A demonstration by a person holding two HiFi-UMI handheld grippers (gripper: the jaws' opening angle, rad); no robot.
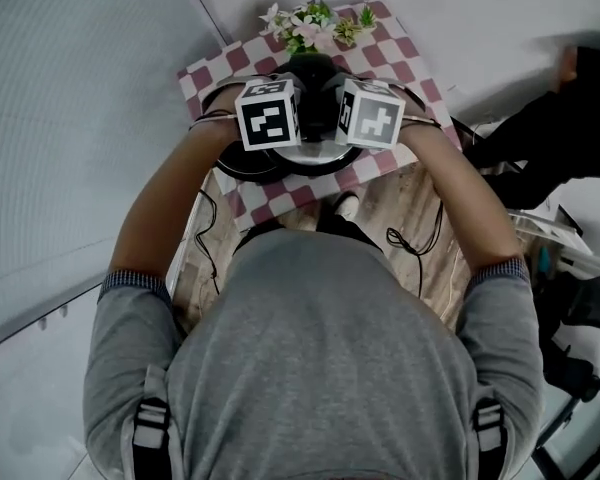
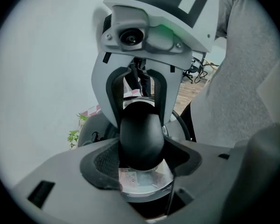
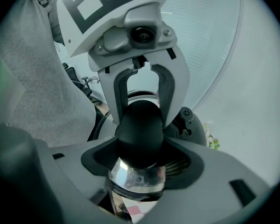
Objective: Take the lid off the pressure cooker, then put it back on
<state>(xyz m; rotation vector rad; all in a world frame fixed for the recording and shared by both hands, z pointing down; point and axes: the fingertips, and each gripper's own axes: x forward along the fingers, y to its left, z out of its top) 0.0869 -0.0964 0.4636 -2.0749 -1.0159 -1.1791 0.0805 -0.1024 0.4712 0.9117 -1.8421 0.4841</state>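
Head view shows the pressure cooker (image 1: 242,163) near the middle of the checkered surface (image 1: 260,208), with flowers (image 1: 315,23) at the far edge behind it. The left hand-held gripper (image 2: 141,162) and the right hand-held gripper (image 3: 139,162) face each other across the silvery lid (image 2: 147,183), each pinching its black knob (image 1: 315,93) from an opposite side. Whether the lid is seated on the pot or raised off it cannot be told.

Soft even light; fisheye edges (dark-cornered)
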